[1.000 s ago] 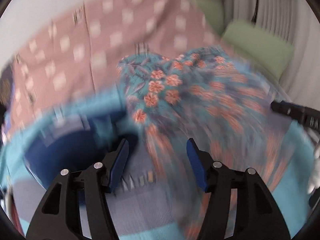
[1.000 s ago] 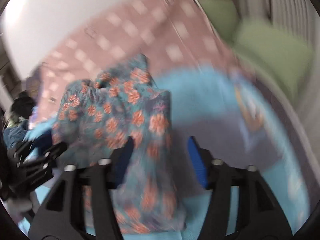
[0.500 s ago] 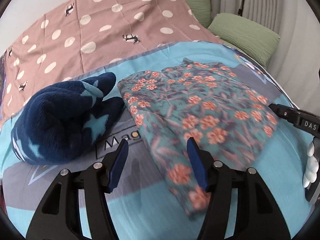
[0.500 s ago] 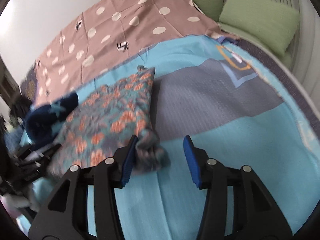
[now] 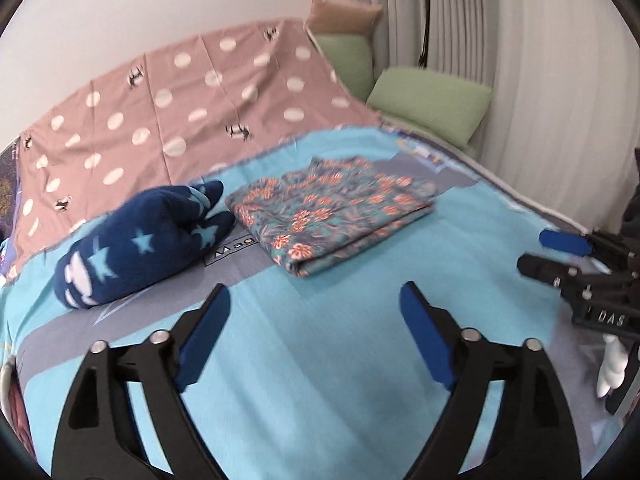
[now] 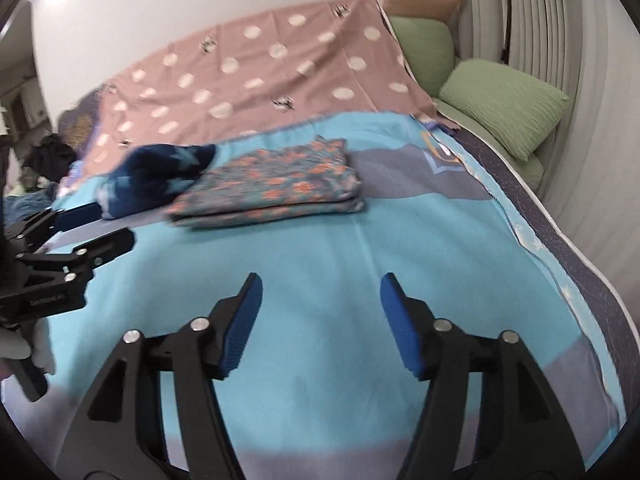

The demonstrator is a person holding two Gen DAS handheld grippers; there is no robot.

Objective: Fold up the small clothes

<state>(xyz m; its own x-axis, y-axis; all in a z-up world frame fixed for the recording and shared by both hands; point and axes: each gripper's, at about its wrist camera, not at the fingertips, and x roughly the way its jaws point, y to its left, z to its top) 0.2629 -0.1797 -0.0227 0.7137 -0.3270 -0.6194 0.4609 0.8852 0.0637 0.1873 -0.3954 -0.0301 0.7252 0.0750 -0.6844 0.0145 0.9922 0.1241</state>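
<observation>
Folded floral garment (image 5: 332, 216), thin woven cloth, flat layered rectangle, laid on smooth turquoise-grey bedspread (image 5: 320, 360); plush navy star-print fleece bundle (image 5: 140, 240) touching its left edge. Pink polka-dot sheet (image 5: 200, 92) behind, green pillows (image 5: 432, 104) by pleated curtain (image 5: 540, 60). Left gripper (image 5: 316, 336) and right gripper (image 6: 320, 320) just opened wide, nothing held between blue ribbed pads, garment well ahead
</observation>
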